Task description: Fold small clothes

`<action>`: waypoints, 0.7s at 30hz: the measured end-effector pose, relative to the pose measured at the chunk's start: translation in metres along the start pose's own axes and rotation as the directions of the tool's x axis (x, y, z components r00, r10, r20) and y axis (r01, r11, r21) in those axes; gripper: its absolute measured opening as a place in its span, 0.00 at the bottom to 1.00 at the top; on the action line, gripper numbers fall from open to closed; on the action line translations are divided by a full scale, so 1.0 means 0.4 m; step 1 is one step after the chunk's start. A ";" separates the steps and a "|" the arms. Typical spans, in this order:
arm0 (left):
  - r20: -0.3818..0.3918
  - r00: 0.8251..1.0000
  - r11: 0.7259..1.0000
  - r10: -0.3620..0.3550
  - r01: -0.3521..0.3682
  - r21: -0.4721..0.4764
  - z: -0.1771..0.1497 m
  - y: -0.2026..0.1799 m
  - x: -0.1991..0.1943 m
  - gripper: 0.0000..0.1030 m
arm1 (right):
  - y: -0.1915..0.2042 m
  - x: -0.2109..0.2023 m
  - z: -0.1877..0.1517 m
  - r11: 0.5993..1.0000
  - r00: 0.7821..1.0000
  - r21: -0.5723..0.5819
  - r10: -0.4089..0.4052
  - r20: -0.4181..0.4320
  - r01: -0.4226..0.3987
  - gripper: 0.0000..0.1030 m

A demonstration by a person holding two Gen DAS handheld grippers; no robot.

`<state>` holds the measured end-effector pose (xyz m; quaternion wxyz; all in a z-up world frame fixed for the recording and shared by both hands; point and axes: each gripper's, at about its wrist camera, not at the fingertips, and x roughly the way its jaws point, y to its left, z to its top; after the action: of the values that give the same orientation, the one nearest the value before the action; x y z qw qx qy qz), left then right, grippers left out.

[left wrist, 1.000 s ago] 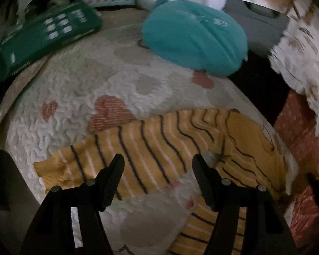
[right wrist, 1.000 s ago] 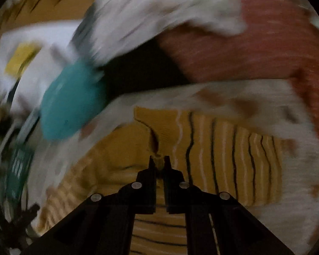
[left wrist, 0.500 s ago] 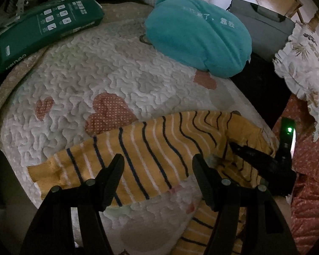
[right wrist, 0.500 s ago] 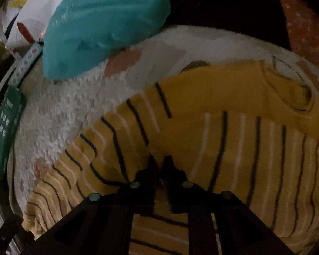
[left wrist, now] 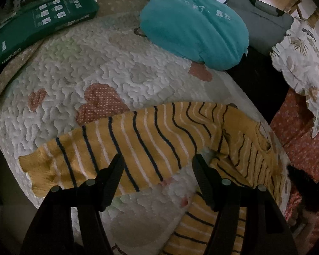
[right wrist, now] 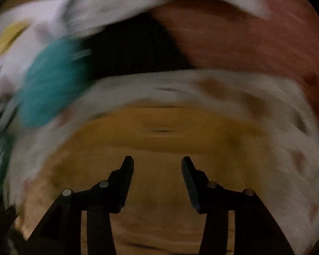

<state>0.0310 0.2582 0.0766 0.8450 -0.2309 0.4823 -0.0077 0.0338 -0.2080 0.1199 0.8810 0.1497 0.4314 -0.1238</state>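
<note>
A white quilt [left wrist: 78, 68] with red hearts fills my view. On it lies the striped yellow sweater [left wrist: 138, 144], one sleeve stretched long toward the left, cuff at the left end, body bunched at the right. Beyond sit a teal cushion [left wrist: 193, 29] and a green pack [left wrist: 42, 21]; neither touches the sweater. My left tongs [left wrist: 157, 167] hang released over the sleeve. My right tongs [right wrist: 157, 167] have just been opening, nothing between them, above blurred yellow cloth.
</note>
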 end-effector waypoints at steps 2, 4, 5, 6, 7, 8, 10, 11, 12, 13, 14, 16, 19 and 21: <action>-0.006 1.000 1.000 0.001 -0.001 0.013 -0.004 -0.015 0.007 0.64 | -0.153 0.001 -0.014 0.987 0.999 0.151 -0.051 -0.008 0.051 0.49; -0.016 1.000 1.000 0.005 -0.004 0.028 -0.009 -0.034 0.019 0.64 | -0.269 0.014 -0.045 0.961 0.999 0.273 -0.047 -0.021 0.051 0.50; -0.023 1.000 0.999 0.006 -0.006 0.038 -0.013 -0.044 0.026 0.64 | -0.296 0.022 -0.055 0.952 0.999 0.304 -0.034 -0.027 0.041 0.50; -0.029 1.000 0.999 0.010 -0.008 0.050 -0.018 -0.058 0.034 0.64 | -0.328 0.037 -0.068 0.939 0.999 0.345 -0.004 -0.035 0.016 0.50; -0.033 0.999 0.998 0.013 -0.011 0.060 -0.022 -0.067 0.040 0.64 | -0.348 0.058 -0.084 0.925 0.999 0.379 0.034 -0.040 -0.017 0.50; -0.036 0.999 0.997 0.019 -0.016 0.074 -0.028 -0.082 0.047 0.64 | -0.357 0.073 -0.093 0.920 0.997 0.392 0.055 -0.046 -0.033 0.50; -0.037 0.999 0.995 0.028 -0.024 0.096 -0.037 -0.104 0.056 0.64 | -0.359 0.120 -0.110 0.913 0.991 0.403 0.102 -0.086 -0.059 0.46; -0.034 0.999 0.994 0.037 -0.033 0.107 -0.041 -0.115 0.059 0.64 | -0.345 0.138 -0.120 0.912 0.986 0.402 0.129 -0.105 -0.077 0.16; -0.029 0.999 0.992 0.046 -0.043 0.115 -0.043 -0.122 0.061 0.64 | -0.334 0.144 -0.121 0.916 0.986 0.393 0.128 -0.108 -0.076 0.12; -0.017 0.998 0.991 0.061 -0.058 0.118 -0.043 -0.126 0.062 0.64 | -0.328 0.138 -0.115 0.924 0.991 0.379 0.100 -0.095 -0.057 0.12; -0.009 0.997 0.991 0.071 -0.069 0.115 -0.042 -0.125 0.061 0.64 | -0.328 0.135 -0.115 0.929 0.993 0.369 0.068 -0.099 -0.027 0.11; 0.005 0.996 0.991 0.094 -0.094 0.100 -0.035 -0.116 0.061 0.64 | -0.349 0.146 -0.109 0.929 0.992 0.364 -0.015 -0.125 0.060 0.12; 0.008 0.993 0.990 0.122 -0.122 0.066 -0.022 -0.083 0.060 0.64 | -0.336 0.151 -0.103 0.949 0.985 0.286 -0.092 -0.147 0.131 0.27; 0.009 0.991 0.990 0.136 -0.136 0.037 -0.012 -0.050 0.054 0.64 | -0.318 0.122 -0.097 0.962 0.981 0.219 -0.132 -0.139 0.160 0.33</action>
<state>0.0426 0.2335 0.0648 0.8493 -0.1819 0.4939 0.0416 -0.0093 -0.3154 0.0383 0.8179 0.2253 0.4777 -0.2280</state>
